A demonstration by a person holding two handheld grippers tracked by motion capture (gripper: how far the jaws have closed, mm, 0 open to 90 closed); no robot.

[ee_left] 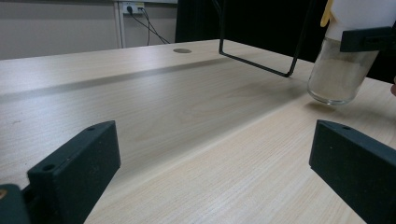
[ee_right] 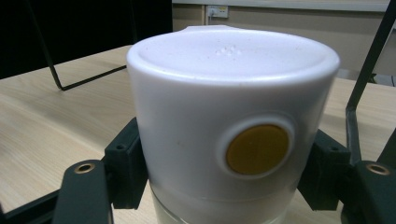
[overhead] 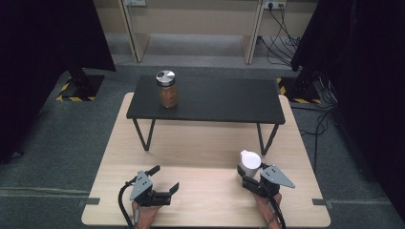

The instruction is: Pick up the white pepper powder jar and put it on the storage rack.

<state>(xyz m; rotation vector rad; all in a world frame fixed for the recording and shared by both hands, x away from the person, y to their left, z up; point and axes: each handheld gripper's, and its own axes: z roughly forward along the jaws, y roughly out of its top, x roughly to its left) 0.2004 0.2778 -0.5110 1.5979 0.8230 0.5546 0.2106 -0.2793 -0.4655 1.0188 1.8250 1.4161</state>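
A glass container with a white lid (overhead: pixel 249 161) stands on the wooden table (overhead: pixel 200 143) near its front right. The lid (ee_right: pixel 233 107) has a round orange button on its side. My right gripper (overhead: pixel 250 174) is shut on this container, one jaw against each side of the lid, and in the right gripper view my right gripper (ee_right: pixel 224 172) sits just under the button. The glass body (ee_left: pixel 341 70) looks pale and cloudy. My left gripper (overhead: pixel 165 178) is at the front left, open and holding nothing, and its jaws (ee_left: pixel 215 168) are spread wide over bare wood.
A low black shelf (overhead: pixel 205 100) on thin wire legs (overhead: pixel 143 133) stands across the back of the table. On its left end is a jar with a silver lid (overhead: pixel 166 89) and brown contents. Cables (overhead: pixel 320 119) lie on the floor at right.
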